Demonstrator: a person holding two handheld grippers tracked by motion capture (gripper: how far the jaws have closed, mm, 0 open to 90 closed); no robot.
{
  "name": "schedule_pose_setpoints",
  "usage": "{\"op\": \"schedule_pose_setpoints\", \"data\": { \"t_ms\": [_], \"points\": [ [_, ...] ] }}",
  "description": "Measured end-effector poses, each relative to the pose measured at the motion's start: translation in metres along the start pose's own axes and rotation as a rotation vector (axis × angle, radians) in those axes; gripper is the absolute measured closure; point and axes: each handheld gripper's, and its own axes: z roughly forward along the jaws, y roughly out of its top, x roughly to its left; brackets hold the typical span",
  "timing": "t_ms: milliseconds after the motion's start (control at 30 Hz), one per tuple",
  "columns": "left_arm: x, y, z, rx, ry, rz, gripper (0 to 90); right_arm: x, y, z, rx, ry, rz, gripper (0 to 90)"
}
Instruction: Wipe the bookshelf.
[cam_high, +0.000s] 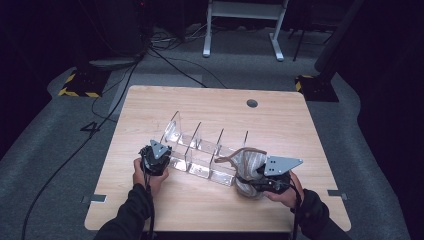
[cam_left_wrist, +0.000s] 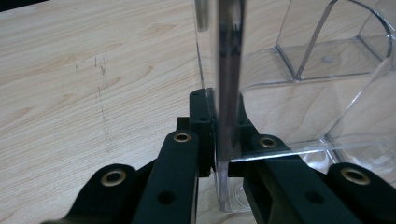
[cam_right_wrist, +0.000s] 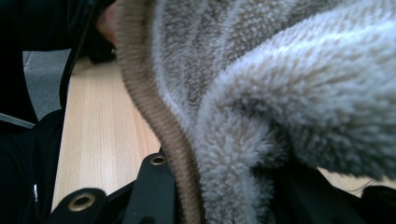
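Left gripper (cam_high: 156, 159) was clamped shut on the end wall of the clear organizer (cam_high: 200, 150); right gripper (cam_high: 270, 181) pinched the fuzzy cloth (cam_high: 248, 167) at the organizer's right end; bulky cloth might snag a divider and drag the organizer if the left grip slipped

Clear acrylic organizer (cam_high: 200, 150); grey fleecy cloth (cam_high: 248, 167), brown trim; pale wood-grain table (cam_high: 210, 205); black tongs (cam_high: 155, 161).

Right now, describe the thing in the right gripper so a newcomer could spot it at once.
Start at the wooden table, then find the clear divided organizer standing across its middle. At the organizer's right end, the right gripper is shut on a fuzzy grey cloth with a brown ribbed edge. It is the one soft, opaque item beside hard transparent plastic.
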Motion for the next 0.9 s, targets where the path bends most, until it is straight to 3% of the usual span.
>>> {"op": "schedule_pose_setpoints", "data": {
  "t_ms": [133, 233, 267, 367, 433, 533, 633, 900],
  "points": [
    [0.001, 0.0, 0.0, 0.002, -0.005, 0.016, 85.1, 0.002, -0.014, 0.009, 0.07, 0.018, 0.006, 70.4],
    [0.001, 0.0, 0.0, 0.003, -0.007, 0.017, 85.0, 0.001, -0.019, 0.013, 0.089, 0.022, 0.013, 70.3],
    [0.001, 0.0, 0.0, 0.005, -0.008, 0.018, 85.0, 0.0, -0.027, 0.021, 0.154, 0.012, 0.011, 70.1],
    [0.001, 0.0, 0.0, 0.007, -0.01, 0.022, 84.8, -0.003, -0.038, 0.026, 0.225, 0.014, 0.031, 68.3],
    [0.002, 0.0, 0.0, 0.007, -0.012, 0.023, 84.7, -0.005, -0.044, 0.024, 0.263, -0.016, 0.047, 65.0],
    [0.002, 0.0, 0.0, 0.008, -0.011, 0.024, 84.7, -0.007, -0.046, 0.02, 0.271, -0.017, 0.087, 57.4],
    [0.001, 0.0, -0.001, 0.008, -0.011, 0.025, 84.6, -0.01, -0.048, 0.014, 0.317, -0.031, 0.118, 47.2],
    [0.002, 0.0, -0.001, 0.008, -0.015, 0.024, 84.2, -0.009, -0.058, 0.012, 0.423, -0.021, 0.135, 37.5]
  ]
}}
